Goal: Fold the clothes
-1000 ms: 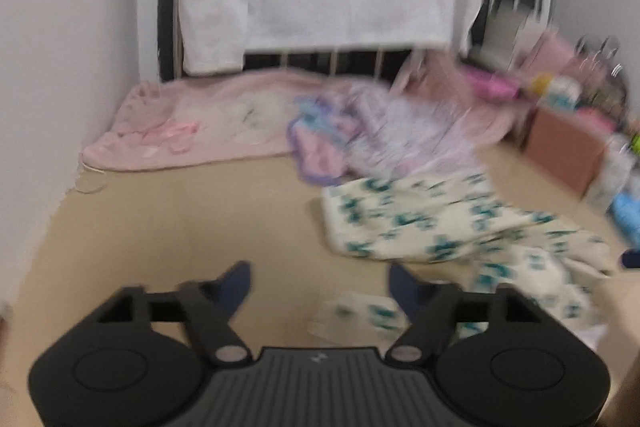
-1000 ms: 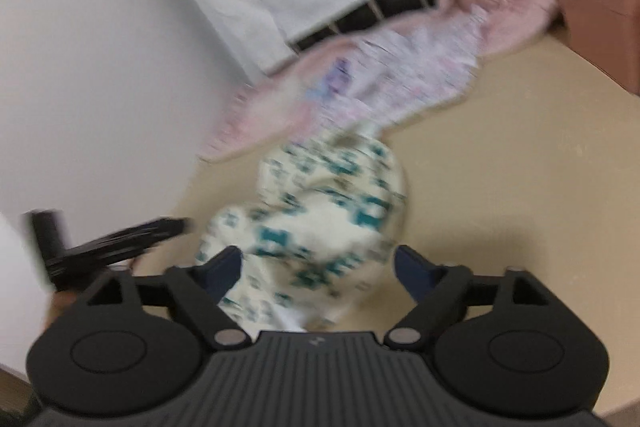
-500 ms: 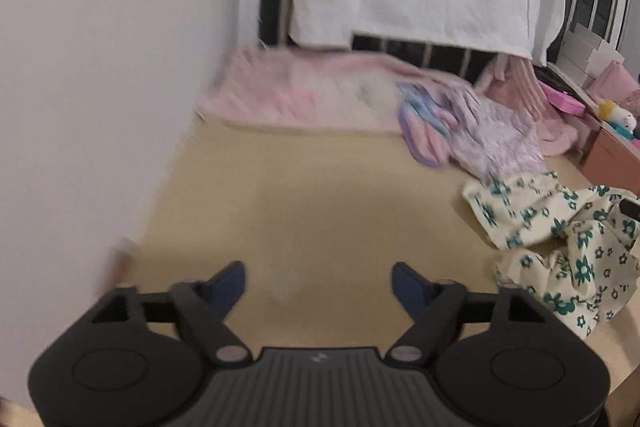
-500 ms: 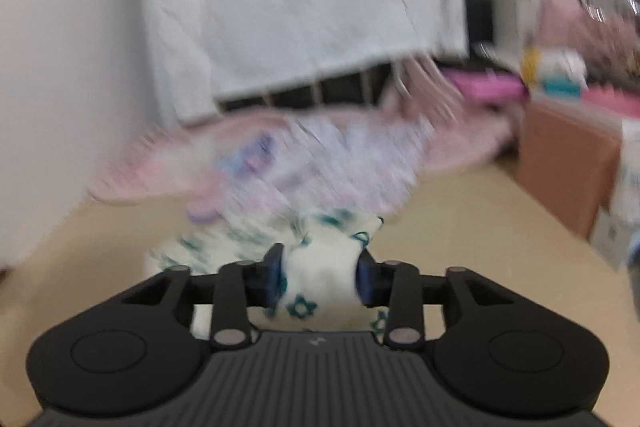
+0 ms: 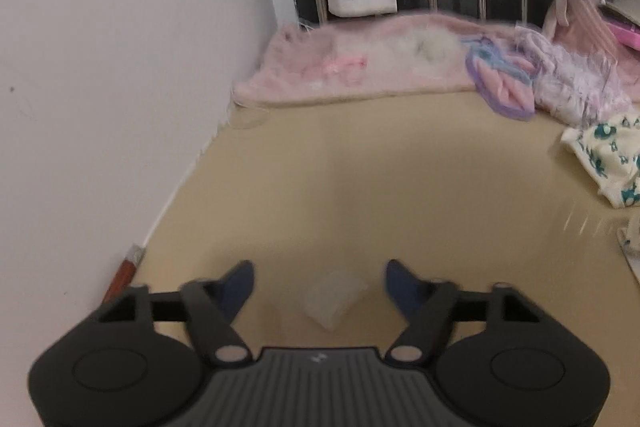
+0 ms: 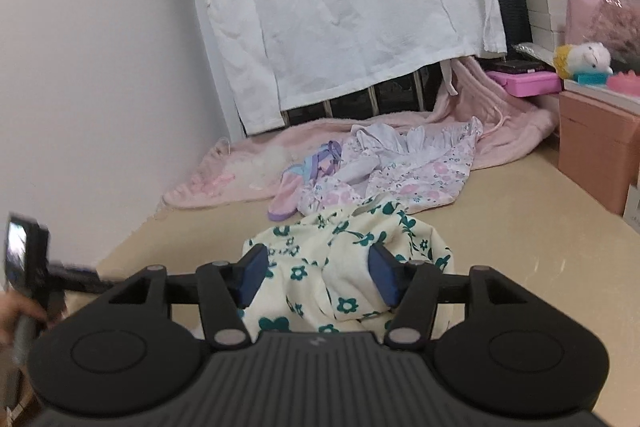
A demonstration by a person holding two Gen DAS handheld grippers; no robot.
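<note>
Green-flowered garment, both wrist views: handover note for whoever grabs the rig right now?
Left claw: open, holding nothing, over bare tan surface, away from the clothes.
Right claw: open, fingers either side of the cream green-flowered garment, not clamped on it.
That garment lies crumpled in front of the right claw. Behind it: pink-floral garment, then pink fleece blanket by the wall.
Done: nothing folded.
Left: regrasp the flowered garment, spread it flat, fold; likely the rest afterwards.

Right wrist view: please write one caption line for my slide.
Open right gripper straddles a crumpled cream garment with teal flowers on the beige table, pink and lilac clothes behind.
</note>
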